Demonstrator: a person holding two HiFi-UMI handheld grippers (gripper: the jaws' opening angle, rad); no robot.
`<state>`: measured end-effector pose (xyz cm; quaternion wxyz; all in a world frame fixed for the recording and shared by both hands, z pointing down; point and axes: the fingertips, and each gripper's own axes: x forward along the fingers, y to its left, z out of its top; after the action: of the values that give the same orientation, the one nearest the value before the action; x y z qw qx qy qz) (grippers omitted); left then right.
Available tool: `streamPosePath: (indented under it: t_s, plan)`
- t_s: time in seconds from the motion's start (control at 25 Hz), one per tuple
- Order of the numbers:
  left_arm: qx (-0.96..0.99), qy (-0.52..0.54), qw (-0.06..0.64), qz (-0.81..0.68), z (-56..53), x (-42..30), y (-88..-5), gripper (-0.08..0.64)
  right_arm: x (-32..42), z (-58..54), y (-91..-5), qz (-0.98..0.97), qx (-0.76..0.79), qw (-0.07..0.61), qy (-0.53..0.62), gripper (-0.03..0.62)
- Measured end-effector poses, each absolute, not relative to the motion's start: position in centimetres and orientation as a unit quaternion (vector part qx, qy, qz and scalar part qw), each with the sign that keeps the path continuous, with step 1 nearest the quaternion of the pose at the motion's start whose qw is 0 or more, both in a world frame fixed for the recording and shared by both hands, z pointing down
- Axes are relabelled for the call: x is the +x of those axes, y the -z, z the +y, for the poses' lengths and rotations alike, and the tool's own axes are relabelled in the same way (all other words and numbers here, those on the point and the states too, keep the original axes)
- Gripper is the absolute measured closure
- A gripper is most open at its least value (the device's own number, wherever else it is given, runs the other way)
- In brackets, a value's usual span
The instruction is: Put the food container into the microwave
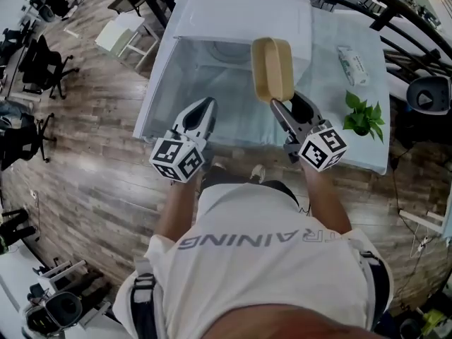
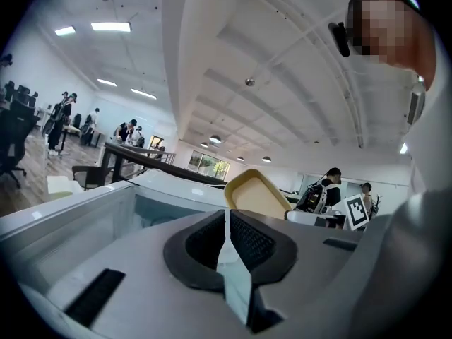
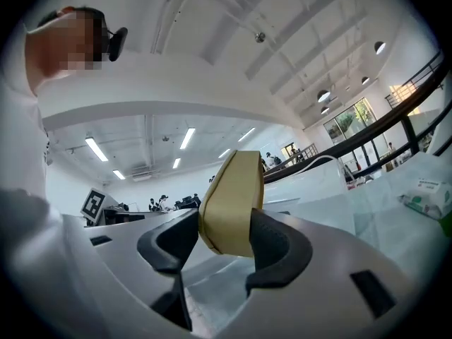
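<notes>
Pinched by its lower end in right gripper: food container, tan, up on edge, held above open door of white microwave, not yet inside. Left gripper clenched on nothing. Risks: small bite on a tall load, so pivot or slip; catching the door edge going in. Pale-covered table, plant, tissue pack; wood floor, office chairs.

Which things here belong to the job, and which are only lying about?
Job: container; microwave; right hand-held gripper, clamped on the container.
Lying about: plant; tissue pack.
</notes>
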<state>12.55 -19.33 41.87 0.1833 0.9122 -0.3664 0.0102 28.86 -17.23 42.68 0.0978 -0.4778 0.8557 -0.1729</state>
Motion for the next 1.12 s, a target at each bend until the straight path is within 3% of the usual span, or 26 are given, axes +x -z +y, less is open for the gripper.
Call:
streamPosePath:
  t_s: [0.68, 1.12]
  plan:
    - [0.890, -0.017, 0.180, -0.419, -22.0, 6.5, -43.2, 0.511, 17.8, -24.1, -53.3, 0.883, -0.351, 0.042, 0.308, 0.359]
    - [0.899, -0.035, 0.195, -0.391, -23.3, 6.9, -44.4, 0.511, 15.1, -30.9, -58.7, 0.834, -0.360, 0.080, 0.410, 0.359]
